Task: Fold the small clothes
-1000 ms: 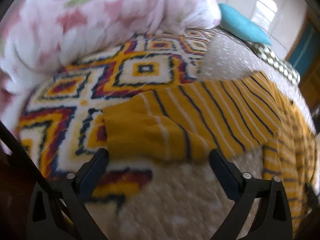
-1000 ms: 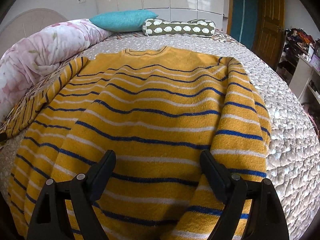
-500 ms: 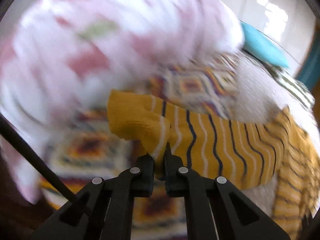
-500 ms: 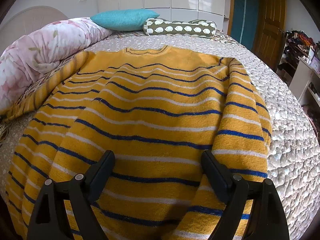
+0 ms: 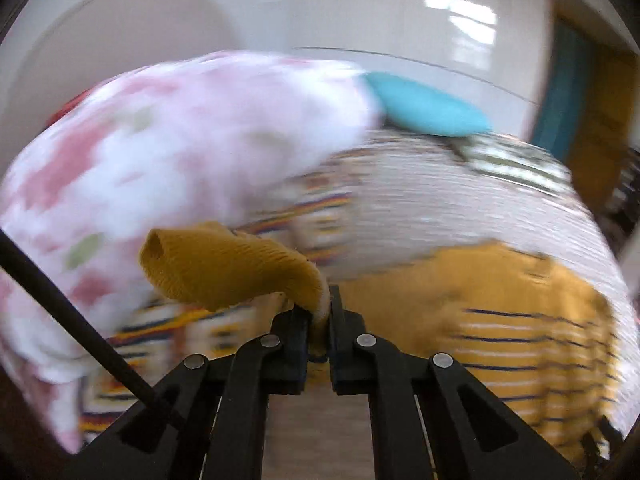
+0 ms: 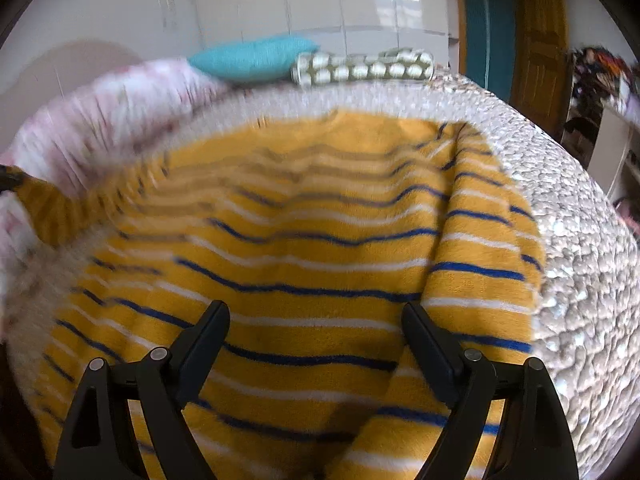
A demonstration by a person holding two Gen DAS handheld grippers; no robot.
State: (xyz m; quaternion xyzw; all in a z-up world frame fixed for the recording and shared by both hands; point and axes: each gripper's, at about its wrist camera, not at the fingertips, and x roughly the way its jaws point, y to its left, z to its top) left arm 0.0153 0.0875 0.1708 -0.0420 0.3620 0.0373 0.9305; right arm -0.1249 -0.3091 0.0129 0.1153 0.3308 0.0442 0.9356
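A yellow sweater (image 6: 304,248) with blue and white stripes lies flat on the bed, its right sleeve folded onto the body. My left gripper (image 5: 318,320) is shut on the cuff of the left sleeve (image 5: 224,268) and holds it lifted above the bed. The lifted sleeve shows at the far left of the right wrist view (image 6: 52,208). The sweater's body shows blurred in the left wrist view (image 5: 520,320). My right gripper (image 6: 316,332) is open and empty, low over the sweater's lower part.
A pink floral duvet (image 5: 160,152) is bunched along the left of the bed. A turquoise pillow (image 6: 256,60) and a patterned bolster (image 6: 364,68) lie at the head. The quilted bedspread (image 6: 580,264) shows at the right. A wooden door (image 6: 540,40) stands beyond.
My left gripper closed on the sleeve cuff, lifted it off the patterned blanket and is swinging it toward the sweater's body. My right gripper stayed open and moved slightly closer.
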